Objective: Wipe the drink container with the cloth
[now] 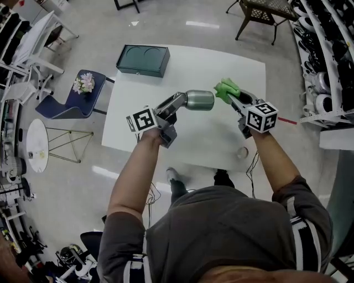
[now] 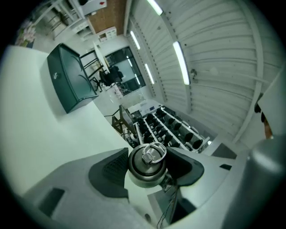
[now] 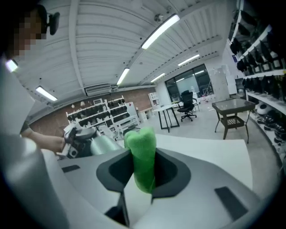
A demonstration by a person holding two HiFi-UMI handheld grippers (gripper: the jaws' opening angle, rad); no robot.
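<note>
We take the white table (image 1: 221, 61) as our mark. A dark green box (image 1: 142, 61) lies on its far left corner. A small round object (image 1: 242, 152) sits by its near right edge; we cannot tell what it is. Left of the table stands a blue chair (image 1: 69, 108) bearing flowers (image 1: 84, 83). Beyond its far right corner stands a dark wicker side table (image 1: 265, 10), and racks (image 1: 326, 55) run along its right.

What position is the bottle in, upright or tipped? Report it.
Tipped on its side: the bottle juts level from the left hand-held gripper, its base toward the green cloth.
</note>
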